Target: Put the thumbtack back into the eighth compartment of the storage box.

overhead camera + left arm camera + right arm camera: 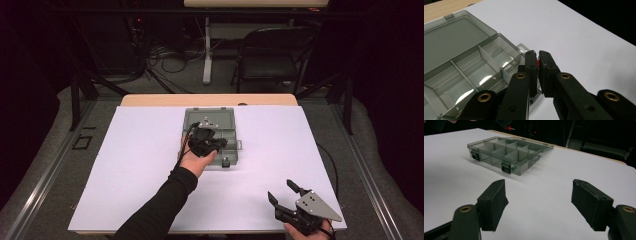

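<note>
A translucent grey compartment box (231,150) lies open mid-table, its lid (220,119) folded flat toward the far side. My left gripper (222,145) hovers over the box's near right part. In the left gripper view the left gripper (537,53) is shut on a small red piece (538,61), just past the box's right wall (510,47). The right gripper view catches that red piece (509,128) above the box (491,157). My right gripper (281,191) rests near the table's front right edge and stands open (539,192) with nothing between its pads.
White sheet (140,165) covers the tabletop, with a wooden edge (160,100) showing at the far side. Two black latches (506,167) hang on the box's front wall. A folding chair (272,55) and cables sit on the floor beyond the table.
</note>
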{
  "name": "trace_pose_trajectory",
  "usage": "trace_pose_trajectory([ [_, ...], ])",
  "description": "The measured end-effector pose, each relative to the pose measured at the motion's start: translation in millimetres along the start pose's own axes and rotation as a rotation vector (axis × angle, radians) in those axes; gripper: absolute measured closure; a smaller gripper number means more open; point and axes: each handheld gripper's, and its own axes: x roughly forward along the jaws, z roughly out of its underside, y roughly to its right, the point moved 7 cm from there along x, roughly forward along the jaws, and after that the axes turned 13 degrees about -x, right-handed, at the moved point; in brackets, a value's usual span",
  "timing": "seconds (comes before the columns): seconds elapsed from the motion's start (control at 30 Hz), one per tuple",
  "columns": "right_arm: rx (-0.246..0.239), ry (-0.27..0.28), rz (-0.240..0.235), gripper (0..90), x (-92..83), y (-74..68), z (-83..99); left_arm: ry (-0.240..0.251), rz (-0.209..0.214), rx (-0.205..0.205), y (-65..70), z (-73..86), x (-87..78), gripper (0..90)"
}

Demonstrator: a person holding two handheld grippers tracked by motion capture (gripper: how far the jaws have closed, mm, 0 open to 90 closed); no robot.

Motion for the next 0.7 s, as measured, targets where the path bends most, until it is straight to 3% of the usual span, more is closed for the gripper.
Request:
trace_pose_trajectory([
  [0.2,0.009,0.002,0.005,27.2,-0.9,1.9,0.1,-0.005,-0.013,-0.034,-7.4,0.0,12.3,85.8],
  [0.7,0.002,0.001,-0.001,27.3,0.2,0.9,-0.3,-0.022,-0.024,-0.037,-10.1,5.5,33.0,85.7],
])
